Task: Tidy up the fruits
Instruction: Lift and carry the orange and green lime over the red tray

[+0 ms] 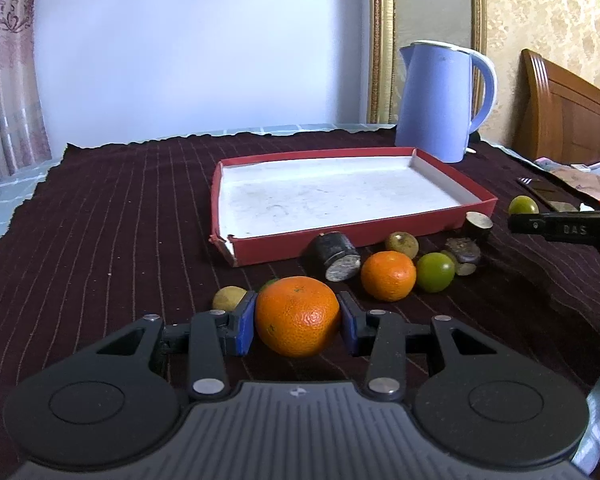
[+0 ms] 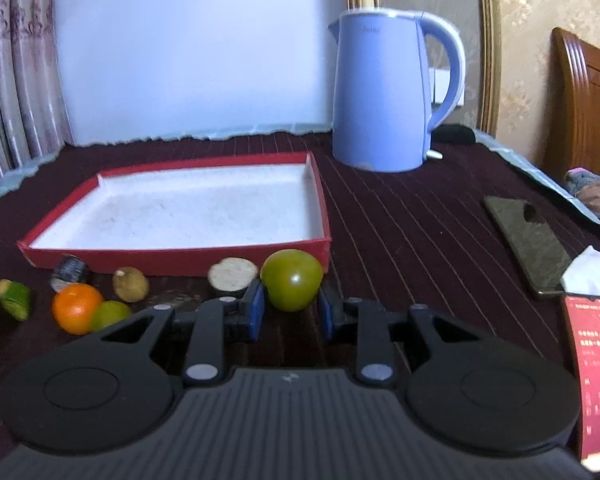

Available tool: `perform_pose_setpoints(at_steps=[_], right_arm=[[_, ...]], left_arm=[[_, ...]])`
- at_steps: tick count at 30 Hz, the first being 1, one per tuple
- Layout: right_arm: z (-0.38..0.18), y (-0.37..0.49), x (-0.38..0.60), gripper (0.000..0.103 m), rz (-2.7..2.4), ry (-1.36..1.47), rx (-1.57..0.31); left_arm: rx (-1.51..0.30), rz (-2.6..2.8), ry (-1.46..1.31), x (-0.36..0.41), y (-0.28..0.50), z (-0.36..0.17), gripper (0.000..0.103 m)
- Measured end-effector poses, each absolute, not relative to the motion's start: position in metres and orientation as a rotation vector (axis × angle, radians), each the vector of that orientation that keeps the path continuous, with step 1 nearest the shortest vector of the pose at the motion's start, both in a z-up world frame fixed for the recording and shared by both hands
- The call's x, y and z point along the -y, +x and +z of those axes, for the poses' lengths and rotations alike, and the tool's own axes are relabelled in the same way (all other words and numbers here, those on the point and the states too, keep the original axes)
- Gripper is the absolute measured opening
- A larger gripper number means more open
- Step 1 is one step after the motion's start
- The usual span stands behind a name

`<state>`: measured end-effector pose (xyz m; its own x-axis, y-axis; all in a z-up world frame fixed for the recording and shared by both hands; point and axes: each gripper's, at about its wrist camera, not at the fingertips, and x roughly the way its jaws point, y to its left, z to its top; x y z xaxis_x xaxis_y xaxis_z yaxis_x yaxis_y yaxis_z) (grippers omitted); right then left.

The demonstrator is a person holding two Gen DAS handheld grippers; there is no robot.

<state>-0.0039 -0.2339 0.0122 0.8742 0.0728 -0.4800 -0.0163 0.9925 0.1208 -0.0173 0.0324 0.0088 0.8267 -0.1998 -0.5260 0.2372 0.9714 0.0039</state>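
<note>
In the left wrist view my left gripper [image 1: 298, 322] is shut on a large orange [image 1: 298, 316], its blue pads pressing both sides, just above the dark cloth. My right gripper [image 2: 291, 308] is shut on a green round fruit [image 2: 292, 280] in front of the red tray's right corner. The red tray [image 1: 340, 236] [image 2: 180, 258] has a bare white floor. In front of it lie a small orange [image 1: 388, 276], a green fruit [image 1: 435, 272], a brownish fruit [image 1: 402, 244] and a yellowish fruit [image 1: 229, 298]. A right gripper finger [image 1: 560, 228] shows at the far right.
Dark stubby cylinders [image 1: 336, 256] [image 1: 478, 224] lie among the fruits. A blue kettle [image 2: 384, 96] stands behind the tray's right end. On the right are a dark flat slab [image 2: 526, 240], a white tissue [image 2: 588, 272] and a red-screened phone [image 2: 596, 380]. A green cut piece [image 2: 16, 300] lies at the left.
</note>
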Motion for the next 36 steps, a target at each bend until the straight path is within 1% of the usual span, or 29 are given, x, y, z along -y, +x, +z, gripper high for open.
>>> perform_pose_setpoints(at_steps=[7,12,25,36], right_arm=[[0.02,-0.03,0.212,0.027,0.102,0.144,-0.453],[0.022,-0.036,0.196,0.027,0.094,0.102,-0.438],[0.03,-0.028,0.171,0.027,0.127,0.069,-0.428],[0.033,-0.021,0.171,0.027,0.125,0.057,-0.427]], left_arm=[[-0.533,-0.24,0.078,-0.016,-0.011,0.015,0.041],[-0.531,-0.223,0.095,-0.004,-0.003,0.012,0.041],[-0.526,-0.126,0.115,0.016,0.022,0.01,0.041],[-0.518,-0.111,0.136,0.027,0.033,0.017,0.041]])
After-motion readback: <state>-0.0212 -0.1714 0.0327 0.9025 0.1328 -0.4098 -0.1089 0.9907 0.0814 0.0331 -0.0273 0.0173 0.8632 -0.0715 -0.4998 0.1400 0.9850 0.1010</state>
